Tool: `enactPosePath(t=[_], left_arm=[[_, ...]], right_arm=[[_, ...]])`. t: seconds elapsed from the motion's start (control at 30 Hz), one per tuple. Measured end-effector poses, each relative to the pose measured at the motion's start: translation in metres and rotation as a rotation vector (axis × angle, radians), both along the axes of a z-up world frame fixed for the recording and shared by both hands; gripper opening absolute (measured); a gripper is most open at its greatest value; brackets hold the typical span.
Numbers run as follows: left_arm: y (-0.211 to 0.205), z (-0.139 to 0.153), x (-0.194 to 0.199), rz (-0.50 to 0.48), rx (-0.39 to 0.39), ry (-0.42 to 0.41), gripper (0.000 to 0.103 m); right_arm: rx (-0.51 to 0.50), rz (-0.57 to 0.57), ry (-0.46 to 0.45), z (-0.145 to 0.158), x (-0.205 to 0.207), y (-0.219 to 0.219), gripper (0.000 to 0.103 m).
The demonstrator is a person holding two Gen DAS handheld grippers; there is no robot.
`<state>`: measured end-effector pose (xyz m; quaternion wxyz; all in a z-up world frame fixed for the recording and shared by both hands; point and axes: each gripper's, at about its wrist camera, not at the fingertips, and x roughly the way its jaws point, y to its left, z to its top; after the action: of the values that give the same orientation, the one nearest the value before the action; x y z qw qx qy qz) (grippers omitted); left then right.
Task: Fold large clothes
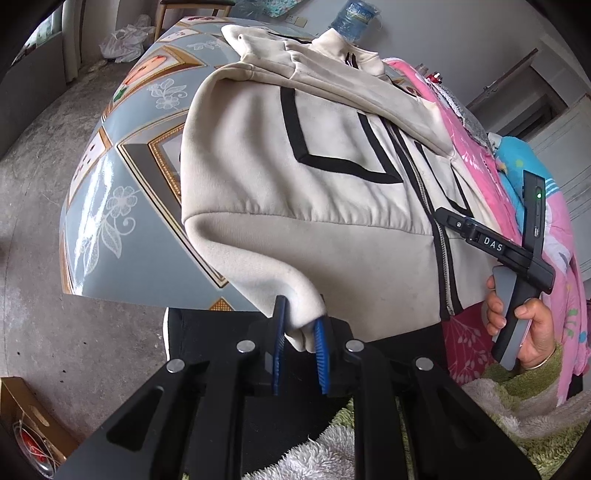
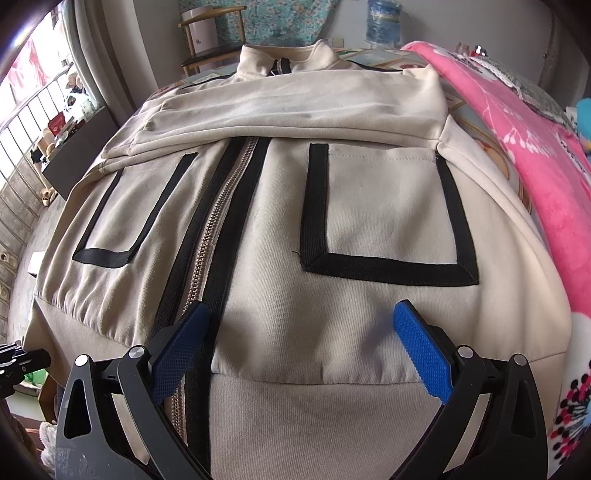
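A cream zip-up jacket point(image 1: 332, 177) with black trim lies front-up on the table, its sleeves folded across the chest point(image 2: 295, 107). My left gripper point(image 1: 300, 314) is shut on the jacket's lower left hem corner, which bunches between the blue pads and lifts off the table edge. In the right wrist view my right gripper point(image 2: 301, 314) stands wide open just above the hem band, to the right of the zipper point(image 2: 210, 236), with nothing between its pads. A hand point(image 1: 532, 325) holds the right gripper's handle at the jacket's right side.
The table point(image 1: 110, 206) has a glossy grey floral cover, with its near edge by my left gripper. A pink blanket point(image 2: 535, 166) is heaped along the jacket's right side. A chair point(image 2: 210, 40) and a water jug point(image 2: 384, 22) stand beyond the table. A cardboard box point(image 1: 26, 417) sits on the concrete floor.
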<state>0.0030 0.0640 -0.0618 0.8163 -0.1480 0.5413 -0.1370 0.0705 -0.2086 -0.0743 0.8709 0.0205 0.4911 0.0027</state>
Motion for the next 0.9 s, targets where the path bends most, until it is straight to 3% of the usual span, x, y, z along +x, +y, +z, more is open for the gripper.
enactPosePath(t=[0.13,0.27,0.4,0.77,0.9], left_arm=[[-0.009,0.009,-0.005,-0.033,0.082,-0.055,0.008],[-0.008,0.018,-0.006,-0.032,0.086,-0.091,0.006],[-0.008,0.020,-0.005,-0.030,0.090,-0.102,0.006],[-0.011,0.017,-0.003,-0.070,0.114,-0.110,0.006],[-0.010,0.016,-0.004,-0.073,0.108,-0.116,0.006]], right_arm=[[0.007,0.011,0.003,0.001,0.000,-0.001,0.097],[0.053,0.027,0.016,0.008,-0.008,-0.008,0.096],[0.005,0.029,-0.008,0.017,-0.036,-0.018,0.096],[-0.043,-0.197,0.026,0.033,-0.094,-0.106,0.085],[-0.015,-0.252,0.076,0.022,-0.094,-0.130,0.073]])
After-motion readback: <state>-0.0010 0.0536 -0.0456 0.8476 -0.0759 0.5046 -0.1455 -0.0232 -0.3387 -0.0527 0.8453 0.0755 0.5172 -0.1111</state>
